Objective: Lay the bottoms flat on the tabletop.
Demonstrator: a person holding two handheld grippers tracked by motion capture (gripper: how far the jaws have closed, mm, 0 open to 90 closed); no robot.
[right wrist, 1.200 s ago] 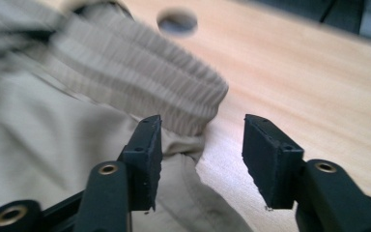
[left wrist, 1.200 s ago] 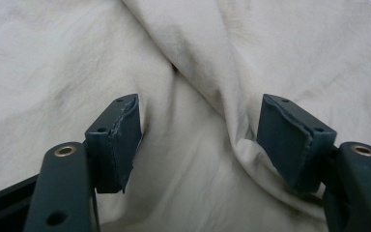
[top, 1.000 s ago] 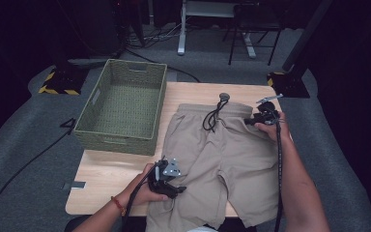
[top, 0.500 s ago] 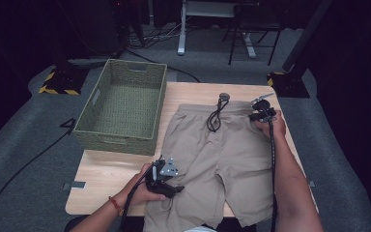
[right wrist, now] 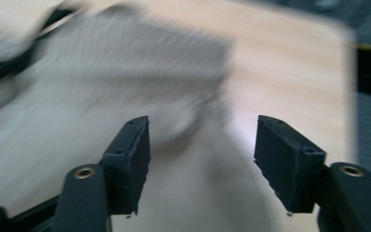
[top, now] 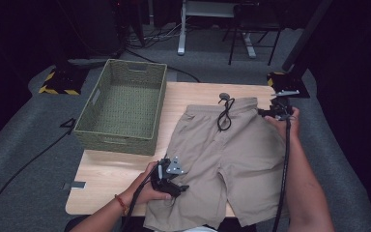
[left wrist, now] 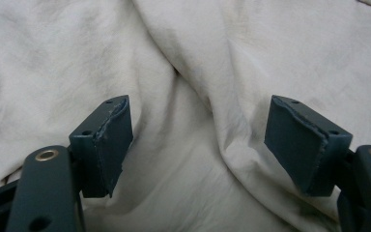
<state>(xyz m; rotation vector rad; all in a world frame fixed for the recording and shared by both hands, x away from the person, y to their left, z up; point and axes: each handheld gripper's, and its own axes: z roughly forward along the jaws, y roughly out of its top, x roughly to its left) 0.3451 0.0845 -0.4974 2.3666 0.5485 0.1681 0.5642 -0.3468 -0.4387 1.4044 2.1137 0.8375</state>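
Khaki shorts spread flat on table, just right of the green basket, hems over the near table edge. Bare wood left of the shorts. Left gripper at left hem, jaws spread, just opened further, cloth unpinched. Right gripper at waistband's right corner, jaws reopened, empty; it has shifted right since earlier.

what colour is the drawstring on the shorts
Black, clearest in the high view: drawstring on the beige shorts.
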